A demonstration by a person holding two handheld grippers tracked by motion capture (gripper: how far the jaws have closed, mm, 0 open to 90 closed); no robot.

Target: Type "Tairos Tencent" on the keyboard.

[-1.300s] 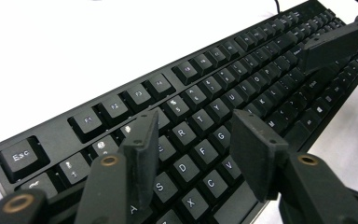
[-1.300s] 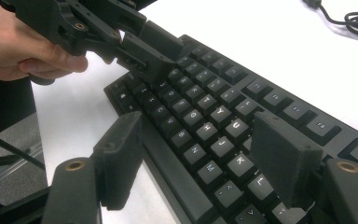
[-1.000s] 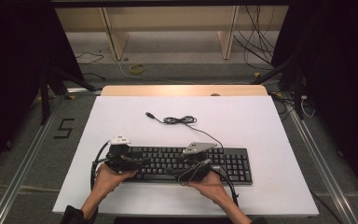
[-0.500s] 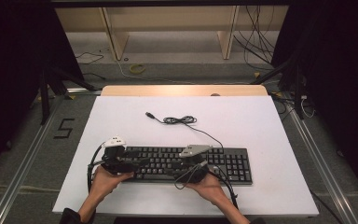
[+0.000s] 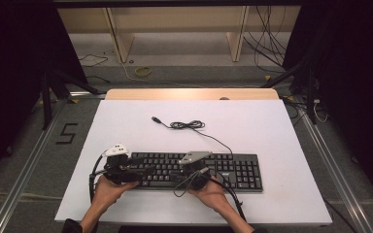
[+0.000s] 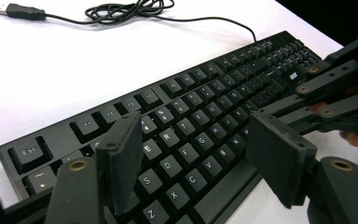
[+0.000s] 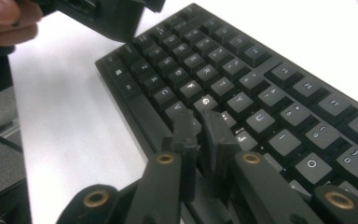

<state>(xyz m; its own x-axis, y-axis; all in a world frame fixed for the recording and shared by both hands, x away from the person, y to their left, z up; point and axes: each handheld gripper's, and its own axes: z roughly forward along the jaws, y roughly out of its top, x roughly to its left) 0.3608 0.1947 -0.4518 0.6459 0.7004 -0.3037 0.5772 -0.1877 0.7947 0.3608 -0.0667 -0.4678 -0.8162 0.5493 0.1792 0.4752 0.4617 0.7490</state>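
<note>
A black keyboard (image 5: 233, 170) lies along the near part of the white table (image 5: 281, 131); its thin cable (image 5: 187, 125) coils behind it and ends in a USB plug (image 6: 23, 10). My left gripper (image 5: 126, 171) hovers over the keyboard's (image 6: 205, 107) left end. In the left gripper view it (image 6: 198, 163) is open and has just been opening further, with only keys below the gap. My right gripper (image 5: 197, 171) sits over the middle keys. In the right gripper view it (image 7: 200, 126) has just been closing; the pads stand nearly together with nothing between them.
White tabletop stretches behind and to the right of the keyboard. A wooden strip (image 5: 189, 93) edges the table's far side, with wooden shelf legs (image 5: 119, 36) and floor cables (image 5: 272, 43) beyond. A "5" mark (image 5: 68, 133) is on the floor at left.
Both hands stay at the keyboard's front edge. The right gripper has edged slightly left along the keys.
</note>
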